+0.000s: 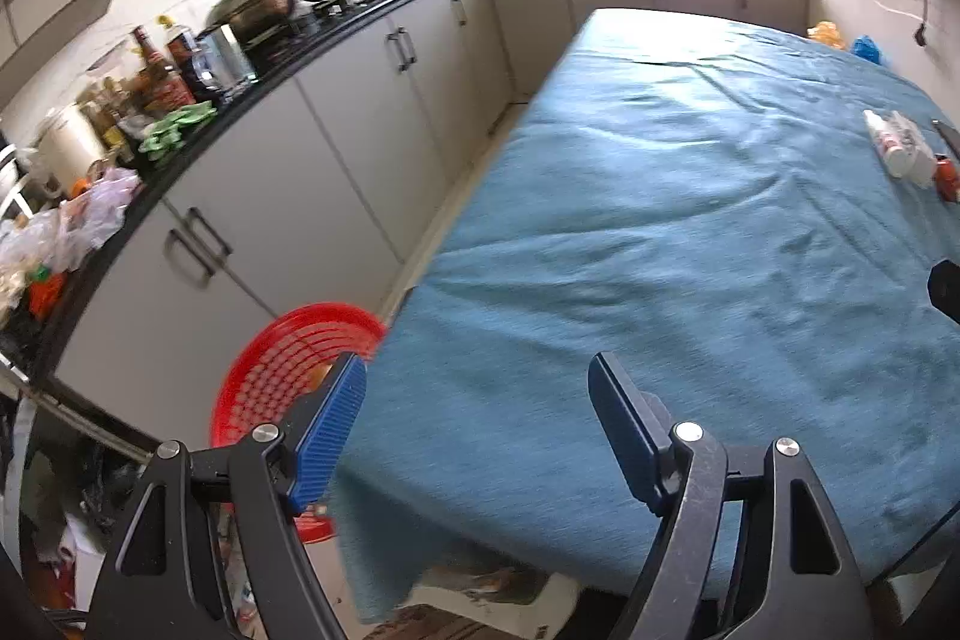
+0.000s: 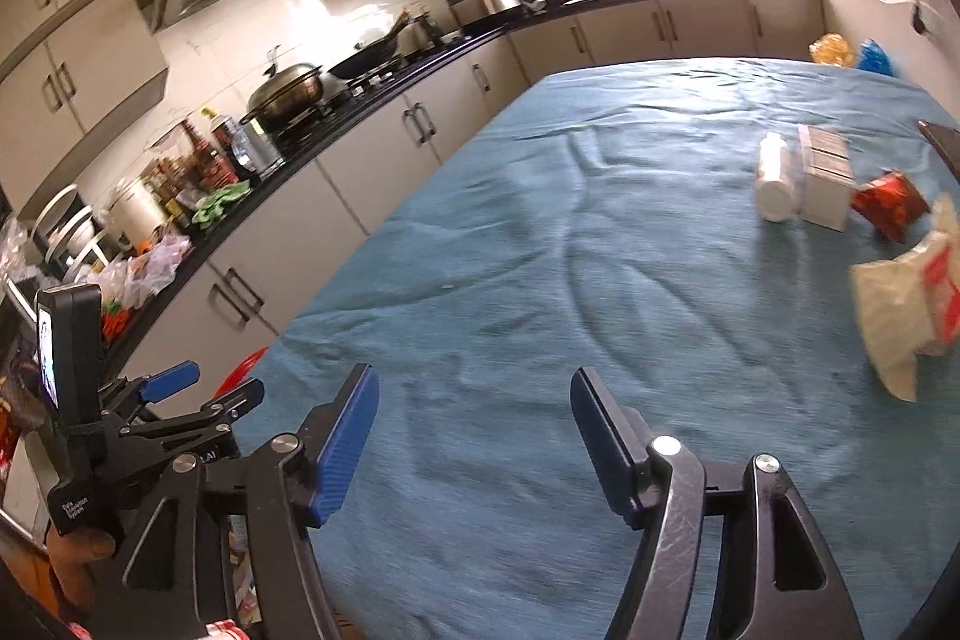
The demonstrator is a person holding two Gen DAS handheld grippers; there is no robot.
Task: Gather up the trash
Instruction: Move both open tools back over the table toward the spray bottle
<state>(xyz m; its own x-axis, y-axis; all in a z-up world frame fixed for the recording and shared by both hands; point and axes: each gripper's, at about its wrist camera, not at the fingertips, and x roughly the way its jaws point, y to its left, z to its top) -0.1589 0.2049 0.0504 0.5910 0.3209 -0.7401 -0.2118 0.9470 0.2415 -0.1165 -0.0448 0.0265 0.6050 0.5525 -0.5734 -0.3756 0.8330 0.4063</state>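
Trash lies at the right side of the blue-covered table [image 2: 540, 280]: a white bottle [image 2: 777, 184] on its side, a white box [image 2: 827, 184], a red packet [image 2: 891, 203] and a crumpled white bag [image 2: 912, 310]. The bottle [image 1: 891, 145] and red packet [image 1: 947, 178] also show in the left wrist view. A red mesh basket [image 1: 282, 376] stands beside the table's left near corner. My left gripper [image 1: 477, 400] is open and empty over the table's near left edge, next to the basket. My right gripper [image 2: 474, 412] is open and empty above the near part of the table, well short of the trash.
A kitchen counter [image 1: 336, 34] with pots, bottles and bags runs along the left and back, with white cabinets below. A narrow floor aisle [image 1: 456, 196] separates it from the table. Orange and blue bags [image 2: 852, 52] sit at the table's far right corner.
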